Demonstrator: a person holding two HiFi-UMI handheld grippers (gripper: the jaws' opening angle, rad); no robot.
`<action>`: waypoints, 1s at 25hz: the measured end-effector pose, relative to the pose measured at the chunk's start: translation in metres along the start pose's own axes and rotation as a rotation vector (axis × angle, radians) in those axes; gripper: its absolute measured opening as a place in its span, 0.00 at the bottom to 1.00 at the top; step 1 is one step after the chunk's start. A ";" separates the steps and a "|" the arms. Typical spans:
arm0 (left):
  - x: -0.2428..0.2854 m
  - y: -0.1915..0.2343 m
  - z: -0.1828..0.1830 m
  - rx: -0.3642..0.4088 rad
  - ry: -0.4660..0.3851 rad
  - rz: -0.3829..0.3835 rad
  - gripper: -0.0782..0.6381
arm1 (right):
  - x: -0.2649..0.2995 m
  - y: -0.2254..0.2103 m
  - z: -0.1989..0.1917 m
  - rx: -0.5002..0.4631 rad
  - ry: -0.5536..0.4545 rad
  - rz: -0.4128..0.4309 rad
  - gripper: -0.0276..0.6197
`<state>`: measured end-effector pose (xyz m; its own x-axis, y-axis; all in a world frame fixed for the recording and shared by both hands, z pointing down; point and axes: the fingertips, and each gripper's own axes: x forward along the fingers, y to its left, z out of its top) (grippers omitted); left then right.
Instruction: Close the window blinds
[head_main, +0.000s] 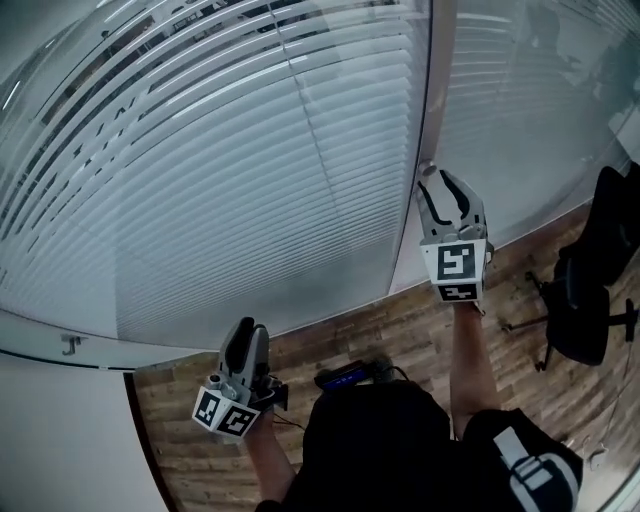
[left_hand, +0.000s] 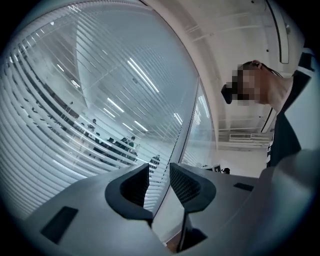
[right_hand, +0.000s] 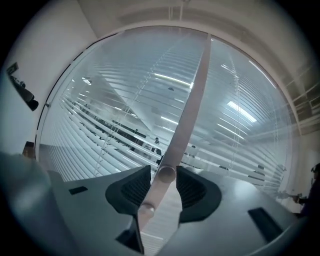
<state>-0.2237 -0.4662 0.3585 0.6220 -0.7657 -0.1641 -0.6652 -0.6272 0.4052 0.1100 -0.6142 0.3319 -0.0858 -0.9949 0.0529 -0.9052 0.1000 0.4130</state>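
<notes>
- White horizontal-slat window blinds (head_main: 250, 180) fill the pane ahead of you. Dark gaps show between the slats toward 11 o'clock in the head view, so I judge them not fully shut.
- The pale, round, slender rod (right_hand: 172, 150) is, by my reading, the tilt wand. It hangs beside the grey upright window post (head_main: 425, 120), and it is what your next move turns on.
- In the right gripper view the rod's long axis runs from 6 o'clock, through the claw, up toward 1 o'clock. It is near upright in the room, so any twist has to go about that line.
- Your right gripper (head_main: 443, 185) sits at about 2 o'clock in the head view. Its jaws are spread wide with the rod standing between them, and the pads do not seem to press on it, so you have hold of nothing yet.
- Your left gripper (head_main: 248, 328) is low at 7 o'clock, well apart from the rod. Its jaws are also spread, with only the far blinds and post showing through the gap.
- The right hand is clearly the nearer one. I would close it squarely across the rod before rolling.
</notes>
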 end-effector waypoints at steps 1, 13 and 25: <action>0.002 0.002 0.004 0.003 -0.002 -0.011 0.28 | 0.001 -0.001 0.001 -0.015 0.010 -0.013 0.27; -0.003 0.040 0.025 -0.024 -0.043 -0.058 0.28 | 0.019 -0.008 -0.003 -0.138 0.149 -0.081 0.25; 0.006 0.052 0.026 -0.042 -0.016 -0.101 0.28 | 0.021 -0.023 -0.015 0.884 0.000 0.053 0.24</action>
<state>-0.2652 -0.5074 0.3555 0.6778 -0.7015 -0.2204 -0.5813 -0.6948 0.4235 0.1351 -0.6369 0.3371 -0.1372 -0.9892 0.0522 -0.8905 0.1001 -0.4438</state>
